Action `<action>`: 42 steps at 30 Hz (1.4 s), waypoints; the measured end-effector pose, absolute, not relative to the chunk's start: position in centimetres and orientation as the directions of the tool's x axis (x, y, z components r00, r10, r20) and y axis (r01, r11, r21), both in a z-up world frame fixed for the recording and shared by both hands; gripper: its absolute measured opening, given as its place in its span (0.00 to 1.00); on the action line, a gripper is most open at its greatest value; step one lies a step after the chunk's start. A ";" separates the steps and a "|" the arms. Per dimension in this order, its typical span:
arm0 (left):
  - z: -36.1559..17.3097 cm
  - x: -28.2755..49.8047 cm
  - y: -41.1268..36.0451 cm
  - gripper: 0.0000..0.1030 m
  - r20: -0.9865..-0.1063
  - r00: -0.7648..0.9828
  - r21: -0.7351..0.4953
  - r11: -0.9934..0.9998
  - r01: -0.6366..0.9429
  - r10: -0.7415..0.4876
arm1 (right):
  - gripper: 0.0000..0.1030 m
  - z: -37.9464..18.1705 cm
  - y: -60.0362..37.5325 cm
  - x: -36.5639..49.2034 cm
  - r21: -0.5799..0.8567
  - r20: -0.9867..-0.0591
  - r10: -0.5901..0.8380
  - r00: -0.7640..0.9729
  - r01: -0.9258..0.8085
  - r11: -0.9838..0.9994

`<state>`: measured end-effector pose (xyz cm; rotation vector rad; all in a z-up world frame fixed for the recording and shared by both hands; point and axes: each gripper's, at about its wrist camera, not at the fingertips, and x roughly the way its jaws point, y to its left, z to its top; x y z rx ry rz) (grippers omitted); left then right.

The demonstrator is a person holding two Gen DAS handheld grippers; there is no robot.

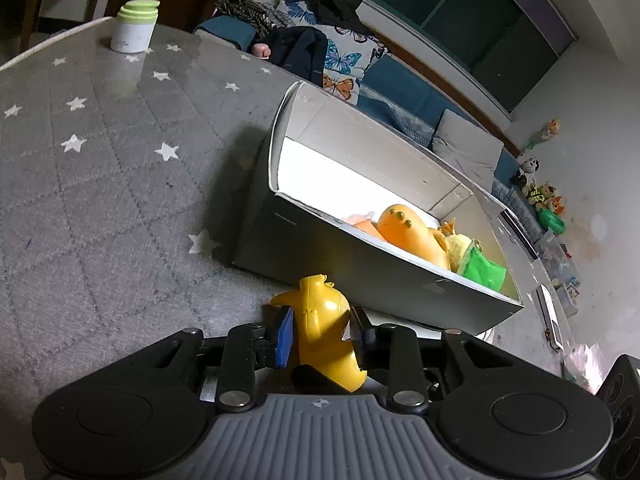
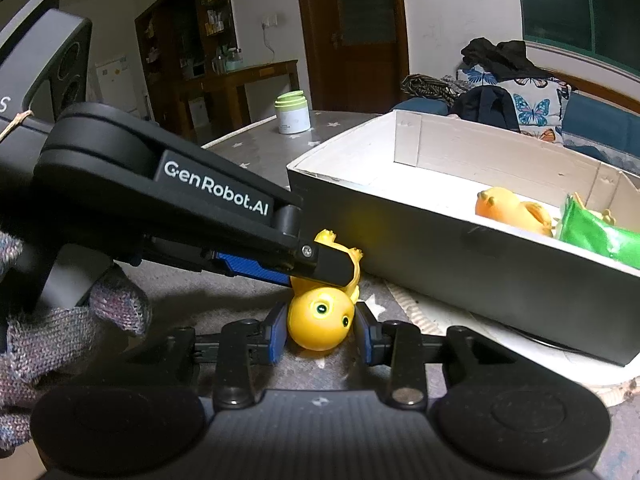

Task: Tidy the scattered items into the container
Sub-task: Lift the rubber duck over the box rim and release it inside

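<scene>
A yellow toy (image 1: 323, 330) beside the box (image 1: 360, 264) is clamped by the left gripper (image 1: 322, 334); its head is flanked, untouched, by the parted right gripper (image 2: 320, 330).

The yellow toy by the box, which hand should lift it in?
Probably left: the left gripper is shut on the yellow toy, beside the box. The right gripper only straddles its head, open.

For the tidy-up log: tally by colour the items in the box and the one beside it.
Yellow: 2 (yellow toy figure outside the box, yellow plush inside)
Orange: 1 (orange toy)
Green: 1 (green packet)
Pink: 1 (pink item, mostly hidden)
Total: 5
</scene>
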<state>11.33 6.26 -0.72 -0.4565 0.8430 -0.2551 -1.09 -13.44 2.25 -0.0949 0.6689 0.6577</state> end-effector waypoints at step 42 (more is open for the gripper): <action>2.3 19.9 1.0 0.30 -0.652 0.643 -0.408 0.900 0.150 -0.402 | 0.33 5.7 -17.4 7.6 0.159 -0.558 0.470 0.684 -0.467 0.870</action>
